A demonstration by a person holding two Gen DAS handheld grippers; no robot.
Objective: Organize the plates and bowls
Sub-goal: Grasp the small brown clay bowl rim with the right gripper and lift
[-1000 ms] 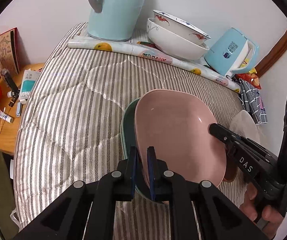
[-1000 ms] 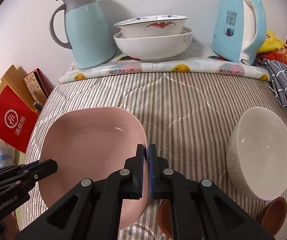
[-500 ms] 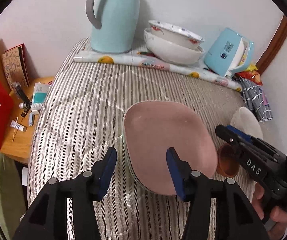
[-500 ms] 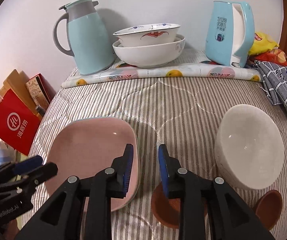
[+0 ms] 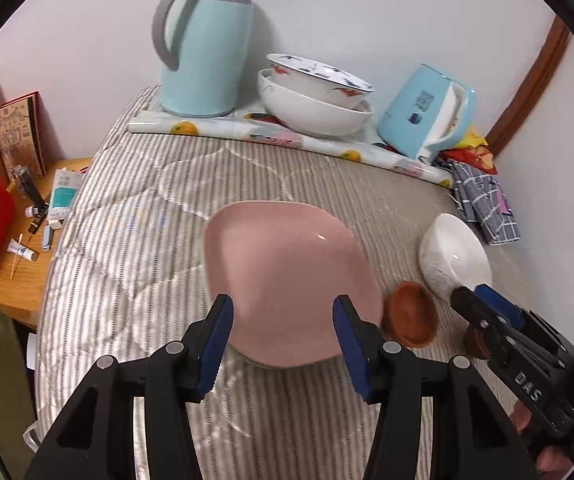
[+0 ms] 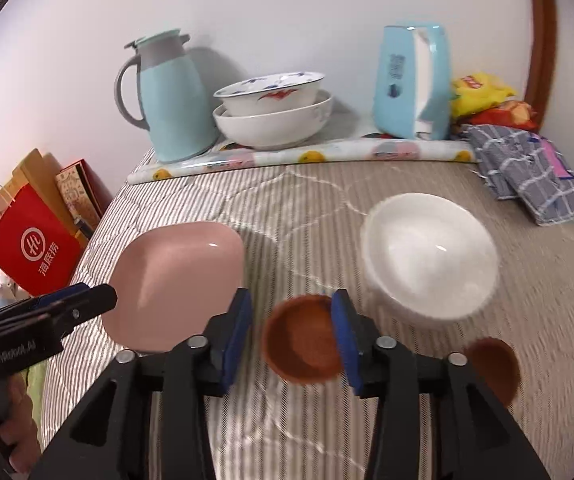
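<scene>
The pink plate (image 5: 291, 288) lies flat on the striped bed cover (image 5: 135, 232), sitting on another dish whose pale rim just shows beneath its lower edge. In my left wrist view it fills the centre of the frame, just beyond the left gripper (image 5: 283, 332), whose jaws stand open with nothing pressed between them. The right gripper (image 6: 293, 332) is open too; its jaws have just been opening, and they hold nothing.

In the right wrist view the small brown saucer (image 6: 303, 340) shows low in the centre, framed between my open pads, though they do not touch it. The white bowl (image 6: 431, 256) stands up and to the right of it, and a second brown saucer (image 6: 491, 364) lies in the lower right, blurred. The plate sits at centre left there, beside the left gripper's black tip.

I judge the plate placed, and the loose pieces next. The right hand is the nearer to both the saucer and the bowl; the left would have to cross over the plate. The saucer is round, so no axis matters: the jaws need only drop onto its rim.
</scene>
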